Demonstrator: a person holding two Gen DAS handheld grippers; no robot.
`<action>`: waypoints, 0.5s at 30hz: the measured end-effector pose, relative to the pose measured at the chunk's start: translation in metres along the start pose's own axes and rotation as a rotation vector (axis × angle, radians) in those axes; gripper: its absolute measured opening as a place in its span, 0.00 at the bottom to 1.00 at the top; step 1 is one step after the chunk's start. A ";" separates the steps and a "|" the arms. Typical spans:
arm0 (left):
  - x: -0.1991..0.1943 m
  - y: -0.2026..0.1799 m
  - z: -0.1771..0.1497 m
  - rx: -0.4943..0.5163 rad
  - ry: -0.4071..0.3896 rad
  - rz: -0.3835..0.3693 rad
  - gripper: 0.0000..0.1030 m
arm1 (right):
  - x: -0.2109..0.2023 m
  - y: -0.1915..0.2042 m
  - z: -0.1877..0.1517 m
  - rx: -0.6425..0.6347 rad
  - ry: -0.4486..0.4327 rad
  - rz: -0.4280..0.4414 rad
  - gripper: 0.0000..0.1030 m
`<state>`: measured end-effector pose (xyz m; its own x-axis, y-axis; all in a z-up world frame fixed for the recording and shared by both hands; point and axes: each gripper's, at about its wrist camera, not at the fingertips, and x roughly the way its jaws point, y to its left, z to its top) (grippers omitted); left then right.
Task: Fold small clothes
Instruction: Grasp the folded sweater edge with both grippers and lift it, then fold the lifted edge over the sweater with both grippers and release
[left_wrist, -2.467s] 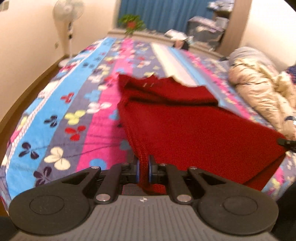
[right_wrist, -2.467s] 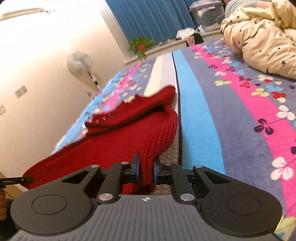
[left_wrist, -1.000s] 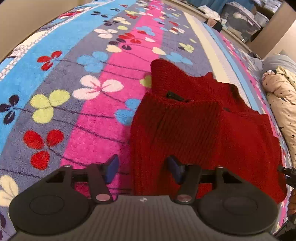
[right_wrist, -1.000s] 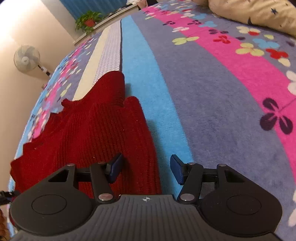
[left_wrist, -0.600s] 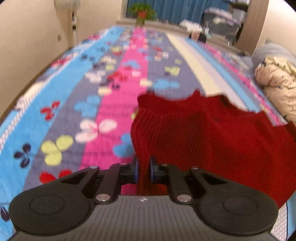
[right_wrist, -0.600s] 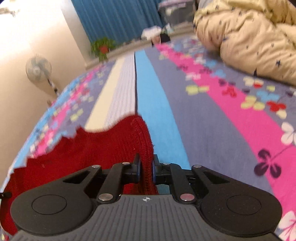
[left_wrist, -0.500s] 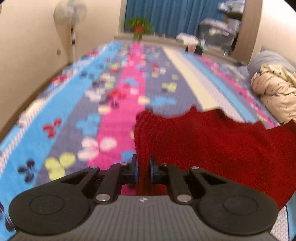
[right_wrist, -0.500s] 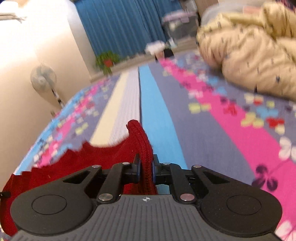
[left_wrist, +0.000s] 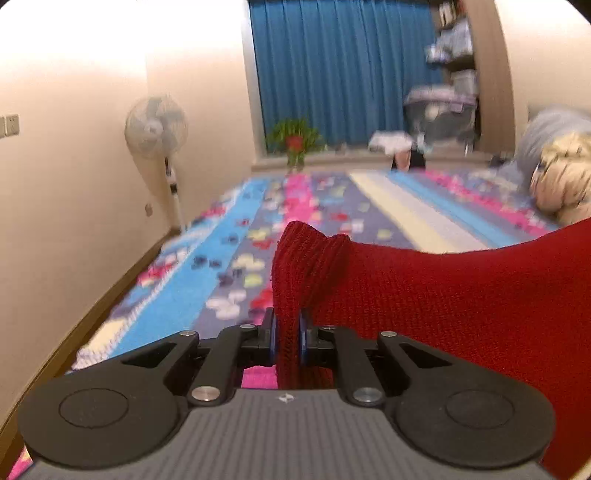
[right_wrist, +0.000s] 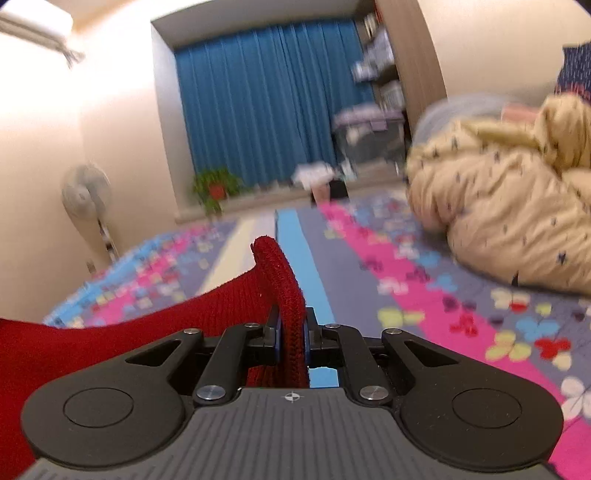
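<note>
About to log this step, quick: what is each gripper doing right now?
Left gripper: shut on the red knit garment.
Right gripper: shut on the same garment's other edge.

Two low wrist views along the bed (left_wrist: 236, 258), toward seemingly shared curtains (left_wrist: 343, 70).

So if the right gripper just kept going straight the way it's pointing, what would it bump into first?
Probably the flowered bedspread. The right gripper, shut on the red knit garment, points slightly downward along the bed, and nothing else seems to lie in that line, though depth is hard to judge here.
</note>
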<state>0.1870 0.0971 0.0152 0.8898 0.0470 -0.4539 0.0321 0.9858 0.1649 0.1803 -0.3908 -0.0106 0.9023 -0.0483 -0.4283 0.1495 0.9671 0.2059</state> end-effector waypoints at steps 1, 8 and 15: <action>0.013 -0.003 -0.005 0.010 0.043 0.003 0.12 | 0.016 -0.001 -0.005 -0.003 0.064 -0.019 0.10; 0.072 -0.016 -0.034 0.055 0.286 0.010 0.13 | 0.074 0.002 -0.037 -0.071 0.272 -0.118 0.10; 0.062 -0.009 -0.034 0.018 0.192 0.039 0.13 | 0.077 0.003 -0.038 -0.069 0.266 -0.103 0.10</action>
<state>0.2262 0.0962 -0.0443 0.7873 0.1166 -0.6054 0.0090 0.9797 0.2004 0.2352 -0.3819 -0.0762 0.7449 -0.0888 -0.6612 0.1988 0.9756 0.0929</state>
